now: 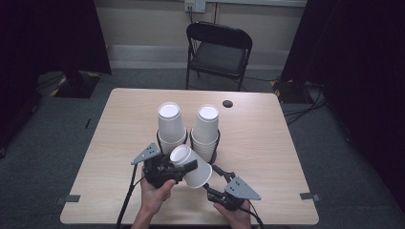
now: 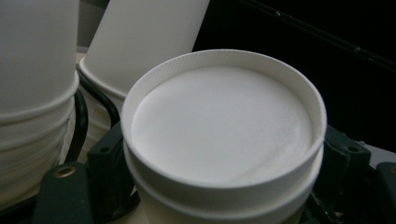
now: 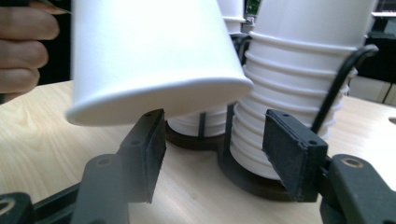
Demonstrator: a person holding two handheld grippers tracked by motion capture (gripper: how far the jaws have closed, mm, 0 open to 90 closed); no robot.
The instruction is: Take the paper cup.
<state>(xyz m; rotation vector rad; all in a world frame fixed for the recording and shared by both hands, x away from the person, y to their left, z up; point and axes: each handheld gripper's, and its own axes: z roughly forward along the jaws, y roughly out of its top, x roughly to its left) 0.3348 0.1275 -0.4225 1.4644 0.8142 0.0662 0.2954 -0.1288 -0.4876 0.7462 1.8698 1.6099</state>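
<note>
Left gripper (image 1: 184, 167) is clamped on a single paper cup (image 1: 191, 165), tipped sideways, base toward the camera, hanging just in front of the two stacks; left stack (image 1: 171, 128) and right stack (image 1: 206, 131) both stand upside down in a black wire holder (image 3: 243, 179) on the table (image 1: 119, 143); right gripper (image 3: 212, 156) sits low with jaws spread wide and nothing between them, the cup's rim just above its left pad. My read: the cup is heading onto a stack; square its mouth over the stack's top first, then lower straight; a tilted approach could catch the rim and rock the pile; keep the squeeze light so the wall doesn't buckle.
</note>
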